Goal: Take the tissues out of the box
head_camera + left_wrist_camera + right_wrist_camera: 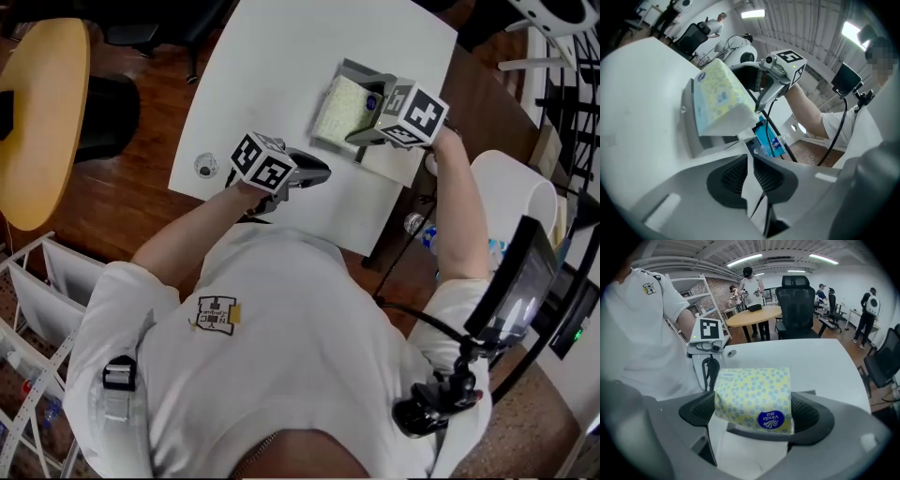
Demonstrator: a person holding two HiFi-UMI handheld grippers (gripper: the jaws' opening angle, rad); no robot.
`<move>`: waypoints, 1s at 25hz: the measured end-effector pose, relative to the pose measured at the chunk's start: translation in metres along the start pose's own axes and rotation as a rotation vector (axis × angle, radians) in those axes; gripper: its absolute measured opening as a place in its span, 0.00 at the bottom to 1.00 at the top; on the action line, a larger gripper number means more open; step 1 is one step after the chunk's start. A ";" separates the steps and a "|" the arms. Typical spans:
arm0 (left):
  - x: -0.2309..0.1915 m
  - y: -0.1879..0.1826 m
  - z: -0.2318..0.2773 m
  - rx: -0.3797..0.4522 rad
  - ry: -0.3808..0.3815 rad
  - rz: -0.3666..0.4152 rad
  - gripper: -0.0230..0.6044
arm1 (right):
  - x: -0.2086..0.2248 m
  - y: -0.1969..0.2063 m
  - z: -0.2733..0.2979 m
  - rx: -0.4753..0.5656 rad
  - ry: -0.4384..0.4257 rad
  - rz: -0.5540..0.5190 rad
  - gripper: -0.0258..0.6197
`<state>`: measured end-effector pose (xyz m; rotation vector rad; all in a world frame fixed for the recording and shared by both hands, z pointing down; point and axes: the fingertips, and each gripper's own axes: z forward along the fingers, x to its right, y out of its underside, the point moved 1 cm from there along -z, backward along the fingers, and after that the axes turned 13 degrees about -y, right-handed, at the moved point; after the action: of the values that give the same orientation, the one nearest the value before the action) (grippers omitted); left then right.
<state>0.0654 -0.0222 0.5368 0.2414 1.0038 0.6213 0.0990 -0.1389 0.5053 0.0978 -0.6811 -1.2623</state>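
Observation:
A yellow tissue pack [337, 112] with blue dots is tilted up over a grey box [354, 68] on the white table [281, 47]. My right gripper [362, 114] is shut on the pack, with a pad against each side [754, 397]. The left gripper view shows the pack [717, 96] raised off the grey box [689, 131], held by the right gripper [785, 63]. My left gripper [317, 171] hovers over the table's near part, beside the box. It is shut [749, 176] on a thin white sheet [751, 190] pinched between its pads.
A small round cap [205, 166] lies near the table's left edge. A water bottle [418, 226] with a blue label lies below the table at the right. A round wooden table [42, 112], a white shelf [37, 300] and a monitor [520, 281] surround me.

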 end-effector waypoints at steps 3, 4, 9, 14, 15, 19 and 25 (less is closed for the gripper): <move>-0.018 0.024 -0.033 -0.011 -0.067 0.063 0.10 | -0.028 -0.018 0.010 0.013 0.007 -0.018 0.82; -0.026 0.033 -0.044 -0.015 -0.092 0.080 0.10 | -0.039 -0.023 0.015 0.018 0.010 -0.019 0.82; -0.064 0.063 -0.087 0.014 -0.176 0.106 0.10 | -0.093 -0.030 0.053 0.058 0.028 0.036 0.82; -0.081 0.086 -0.106 0.003 -0.187 0.142 0.10 | -0.134 -0.007 0.111 0.144 0.058 0.210 0.82; -0.083 0.090 -0.107 -0.011 -0.184 0.150 0.10 | -0.137 0.000 0.123 0.164 0.078 0.257 0.82; -0.084 0.099 -0.107 -0.047 -0.165 0.182 0.10 | -0.140 0.017 0.159 0.252 0.171 0.445 0.82; -0.081 0.097 -0.101 -0.077 -0.139 0.230 0.10 | -0.136 0.018 0.169 0.285 0.268 0.546 0.85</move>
<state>-0.0870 -0.0010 0.5854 0.3301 0.8223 0.8389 0.0071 0.0385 0.5915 0.2896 -0.5966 -0.6094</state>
